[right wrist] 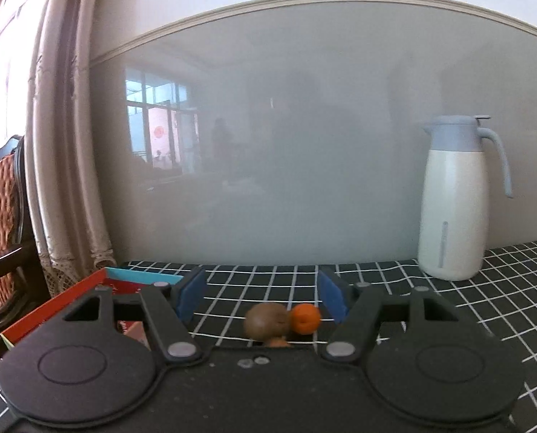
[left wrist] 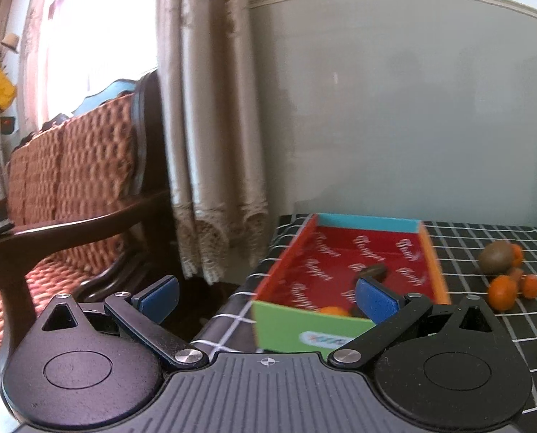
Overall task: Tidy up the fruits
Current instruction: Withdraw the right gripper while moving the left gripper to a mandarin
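Blue-padded right gripper [right wrist: 261, 297] fingers [right wrist: 191, 297] apart, empty, above kiwi [right wrist: 265, 321].

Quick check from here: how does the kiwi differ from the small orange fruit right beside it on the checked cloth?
The kiwi is dull brown; the orange fruit is bright orange. The kiwi is clearly the larger of the two, and egg-shaped where the orange fruit is rounder. Both lie outside the box, on the checked cloth, touching or nearly so, in front of the right tongs, which grip nothing.
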`<state>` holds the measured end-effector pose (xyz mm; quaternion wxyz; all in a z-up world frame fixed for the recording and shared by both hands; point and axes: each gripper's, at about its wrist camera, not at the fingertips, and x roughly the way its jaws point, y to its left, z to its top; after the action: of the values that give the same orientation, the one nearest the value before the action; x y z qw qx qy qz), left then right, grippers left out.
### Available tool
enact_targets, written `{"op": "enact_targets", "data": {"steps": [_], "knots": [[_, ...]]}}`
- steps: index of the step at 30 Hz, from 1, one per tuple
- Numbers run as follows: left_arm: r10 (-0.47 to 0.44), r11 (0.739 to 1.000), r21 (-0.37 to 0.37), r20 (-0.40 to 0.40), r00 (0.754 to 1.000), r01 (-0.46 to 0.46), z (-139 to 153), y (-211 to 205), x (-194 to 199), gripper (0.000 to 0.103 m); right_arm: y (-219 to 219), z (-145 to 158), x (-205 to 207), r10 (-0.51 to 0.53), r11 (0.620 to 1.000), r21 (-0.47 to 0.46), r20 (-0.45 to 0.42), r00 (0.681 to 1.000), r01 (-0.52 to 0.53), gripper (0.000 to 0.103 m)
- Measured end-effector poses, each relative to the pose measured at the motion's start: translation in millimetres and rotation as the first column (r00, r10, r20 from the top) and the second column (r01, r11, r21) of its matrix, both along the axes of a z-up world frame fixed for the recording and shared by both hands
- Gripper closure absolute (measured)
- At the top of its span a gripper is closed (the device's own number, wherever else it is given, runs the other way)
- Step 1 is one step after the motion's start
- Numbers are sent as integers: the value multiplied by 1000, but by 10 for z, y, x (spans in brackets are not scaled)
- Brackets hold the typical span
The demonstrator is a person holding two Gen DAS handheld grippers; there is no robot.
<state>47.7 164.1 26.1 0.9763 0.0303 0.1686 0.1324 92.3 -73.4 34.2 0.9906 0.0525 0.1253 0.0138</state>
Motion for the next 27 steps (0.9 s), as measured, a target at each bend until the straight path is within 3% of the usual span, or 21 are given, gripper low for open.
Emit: {"op": "enact_targets", "data": {"steps": [27], "knots": [[-159, 987, 12, -10, 987, 159, -45, -950, 223, 0, -411, -168, -132, -32, 997, -66, -38, 999, 30, 36]]}}
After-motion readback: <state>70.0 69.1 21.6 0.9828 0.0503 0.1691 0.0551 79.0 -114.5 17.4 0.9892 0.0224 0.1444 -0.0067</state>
